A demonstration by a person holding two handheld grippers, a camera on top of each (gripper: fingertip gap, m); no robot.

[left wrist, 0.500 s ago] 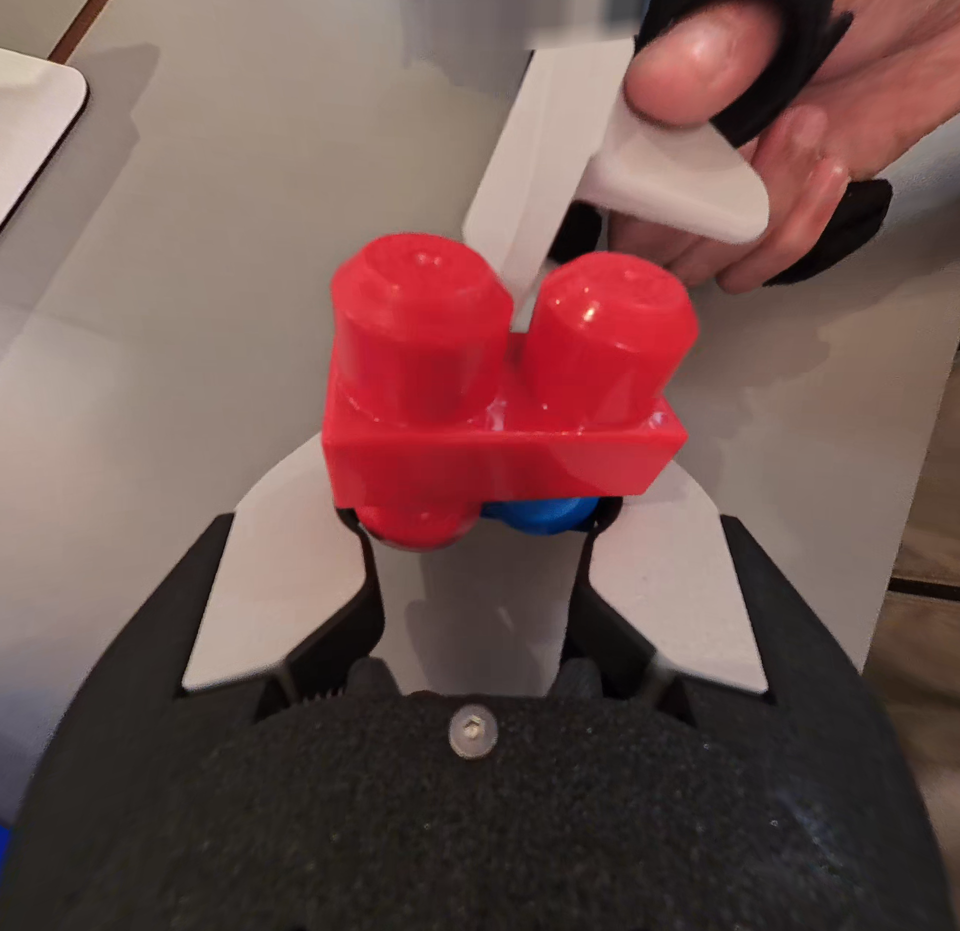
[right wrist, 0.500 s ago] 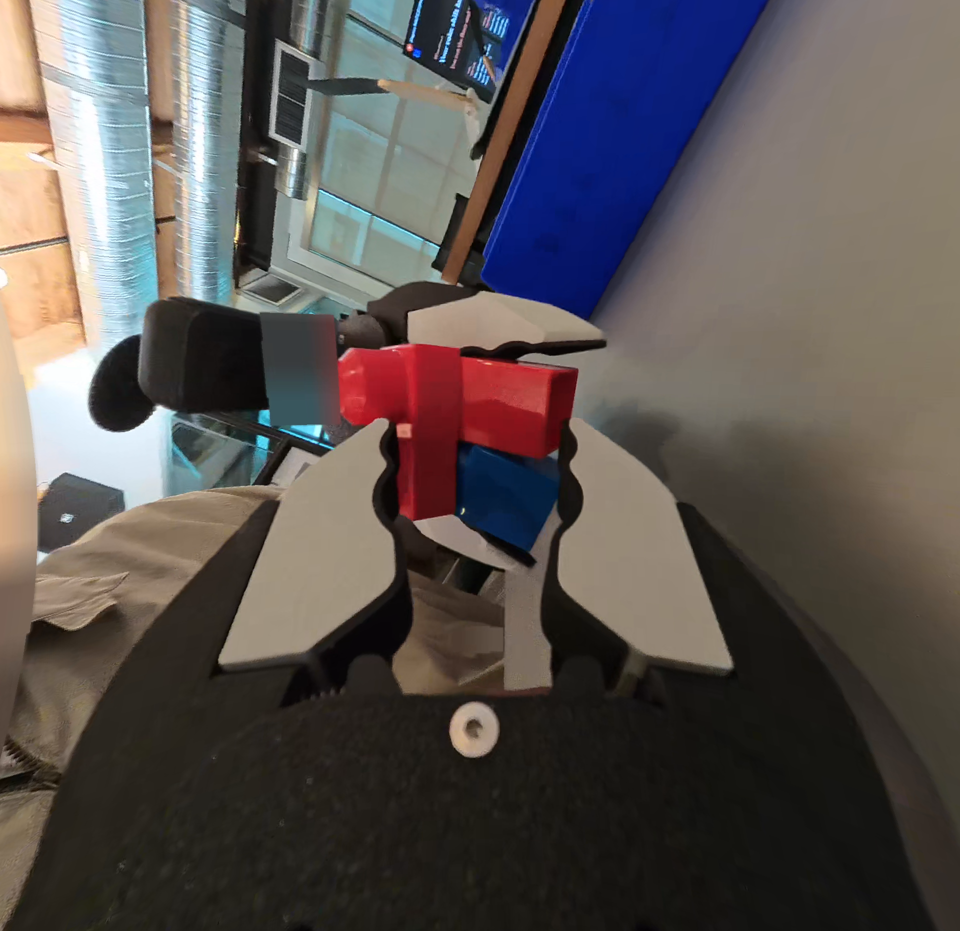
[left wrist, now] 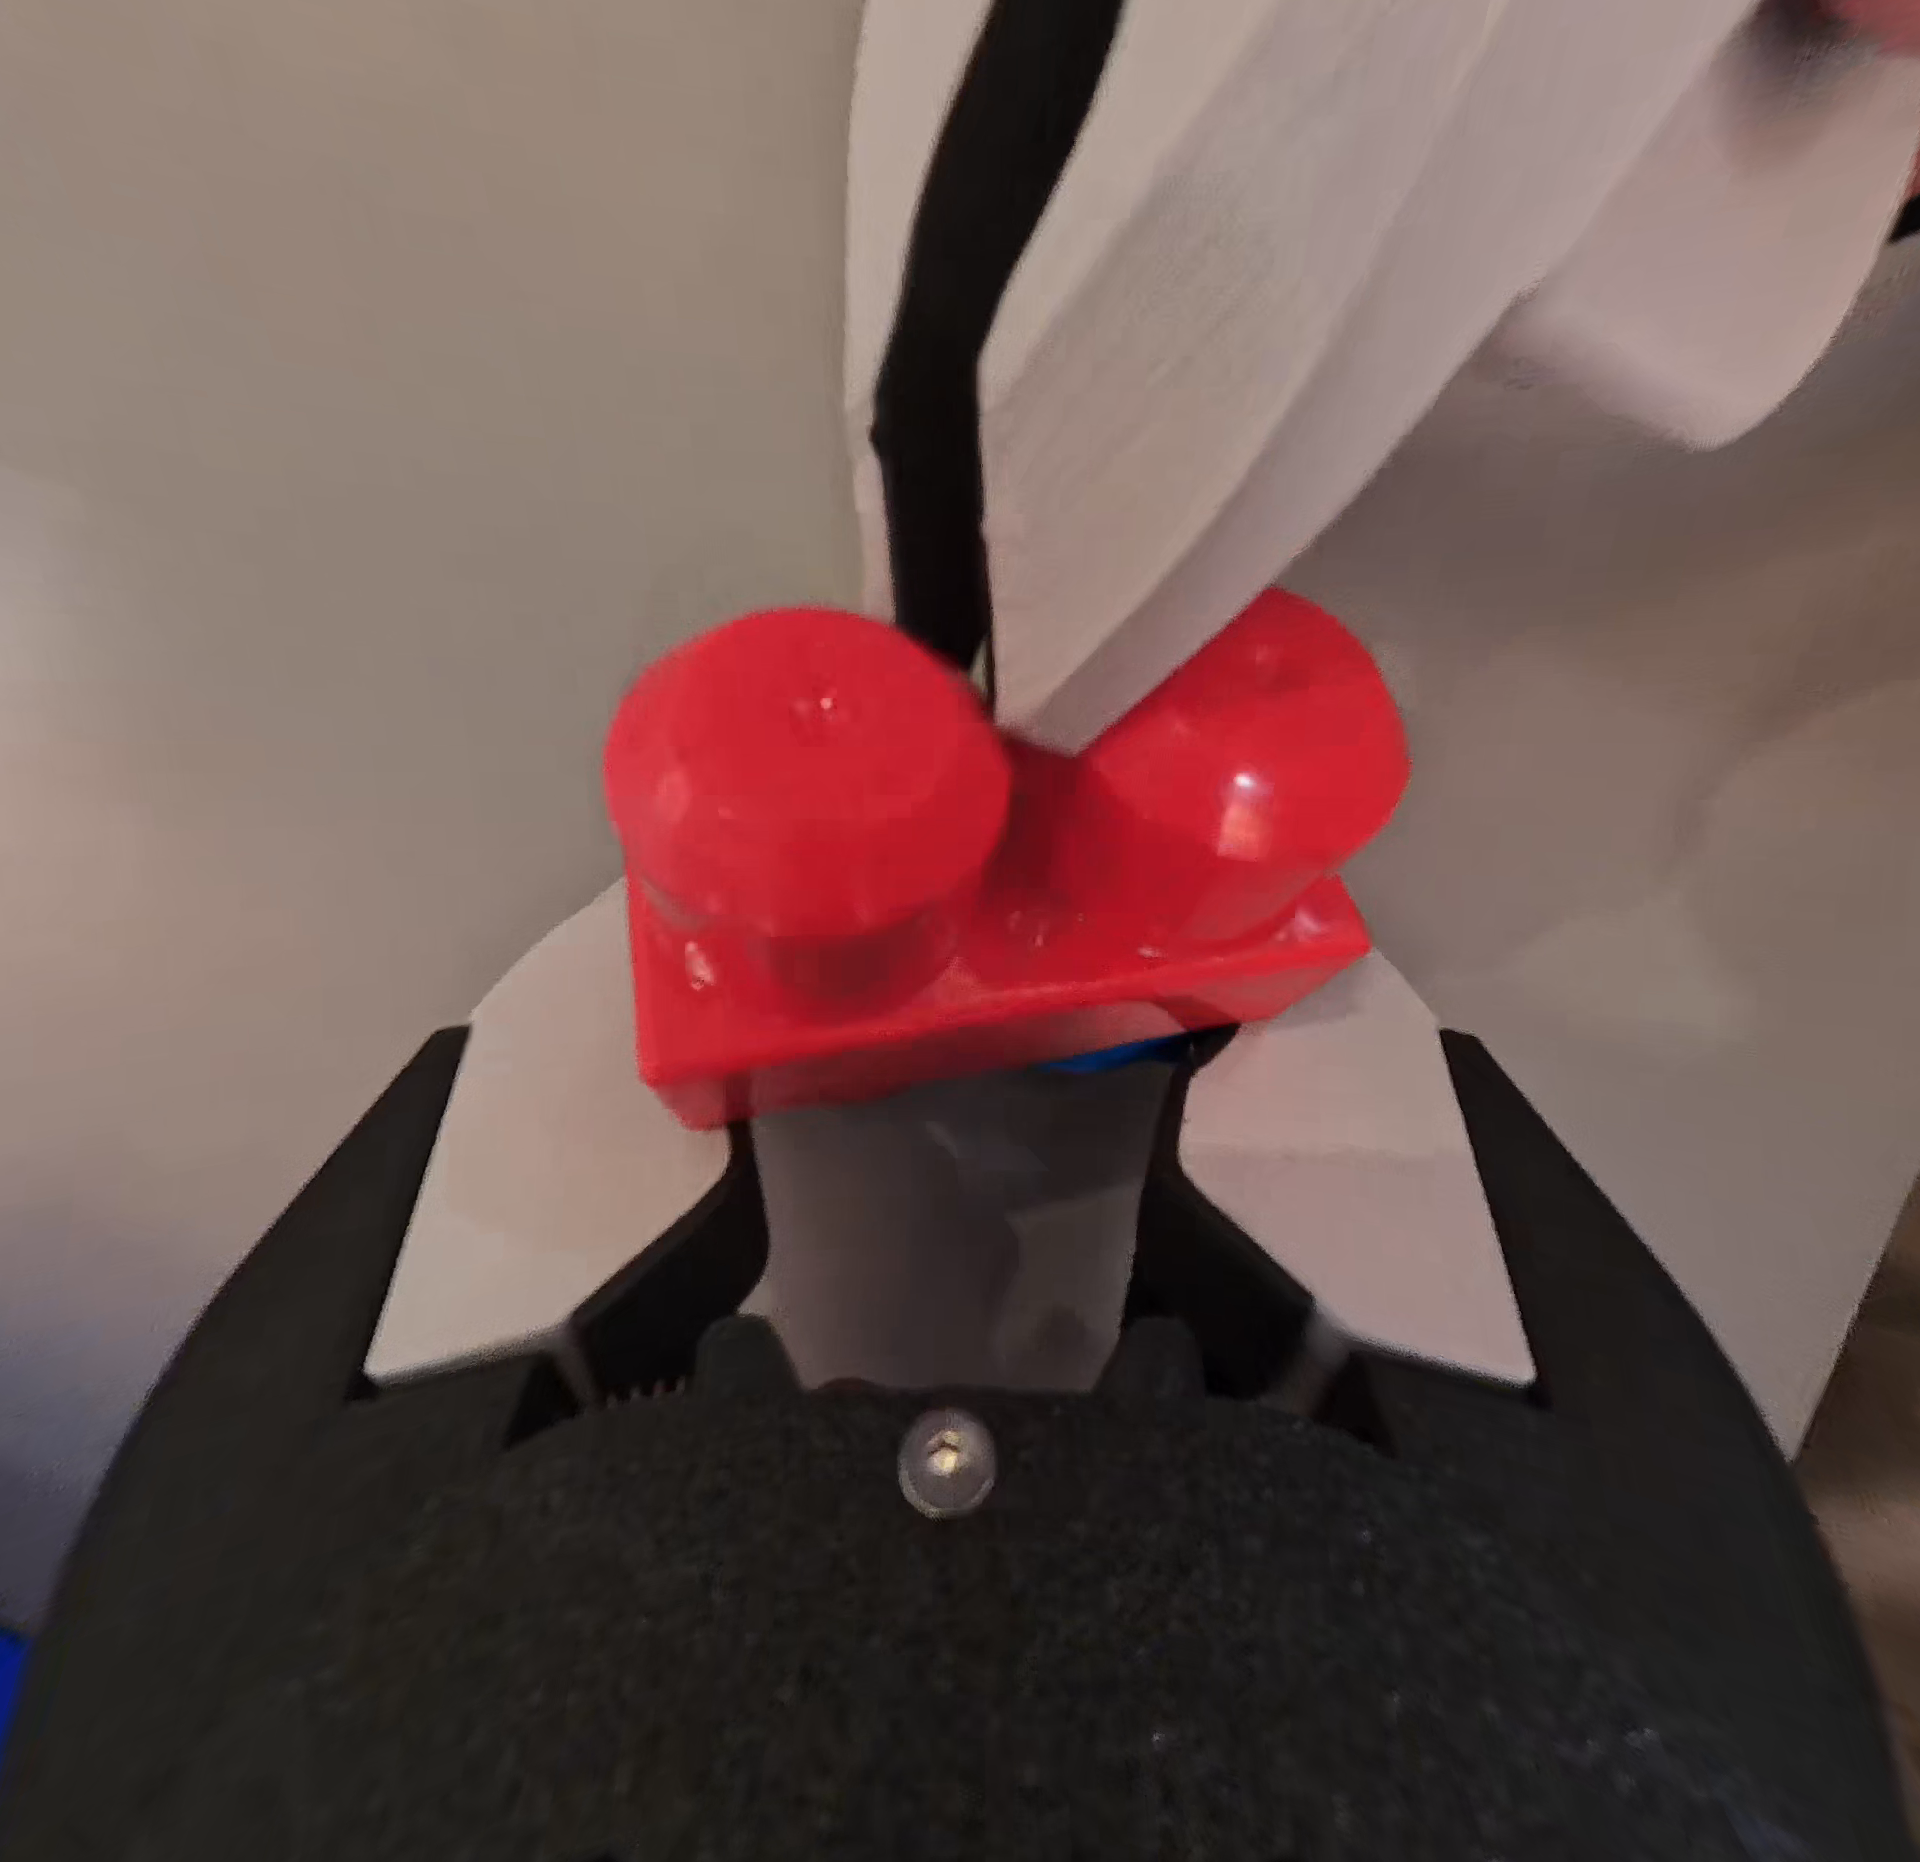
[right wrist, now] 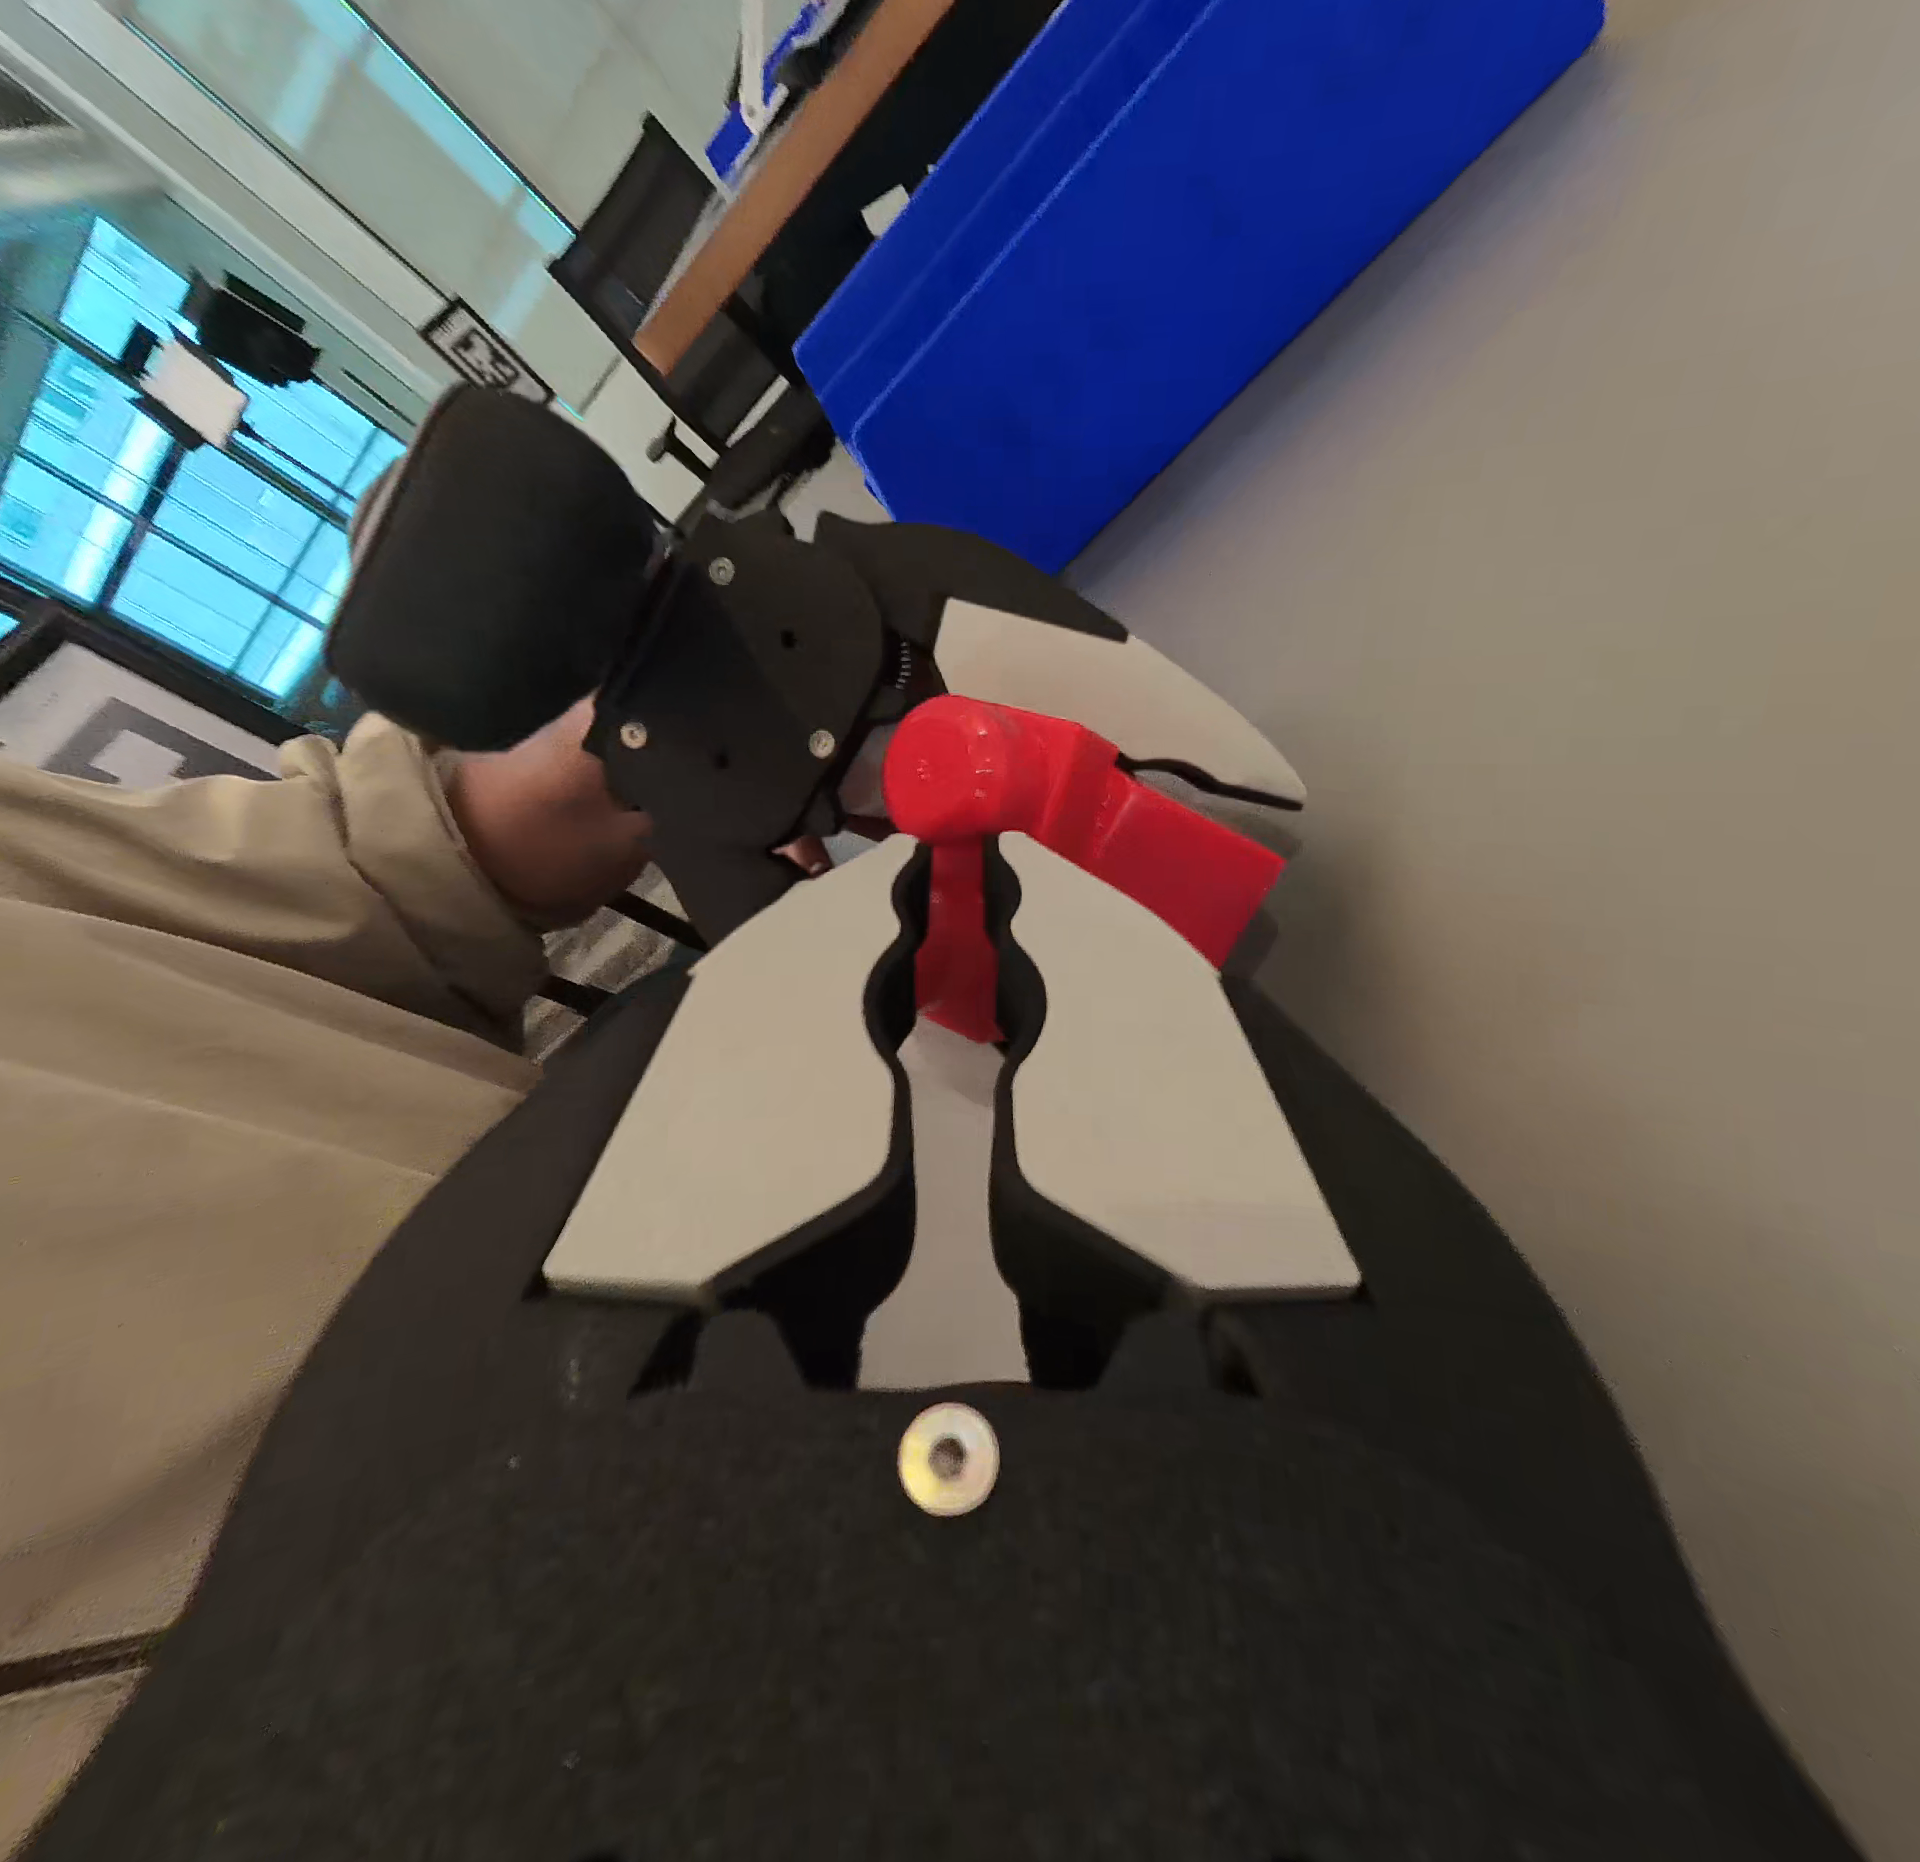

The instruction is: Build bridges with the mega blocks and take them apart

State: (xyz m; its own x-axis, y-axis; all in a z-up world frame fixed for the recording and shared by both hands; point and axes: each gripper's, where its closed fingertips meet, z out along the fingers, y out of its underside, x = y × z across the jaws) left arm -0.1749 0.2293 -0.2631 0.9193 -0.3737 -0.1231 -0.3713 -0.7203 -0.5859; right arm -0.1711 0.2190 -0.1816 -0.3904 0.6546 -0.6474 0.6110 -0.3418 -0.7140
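Above the grey counter [right wrist: 1662, 669], the left gripper [left wrist: 966, 1064] clenched the two-stud red block [left wrist: 987, 877] at its base, while the right gripper [right wrist: 956, 877] pinched that block's thin edge from the opposite side.

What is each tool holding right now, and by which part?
Left tool grips the red block by its base. Right tool pinches that block's thin base edge. A sliver of blue block shows beneath.
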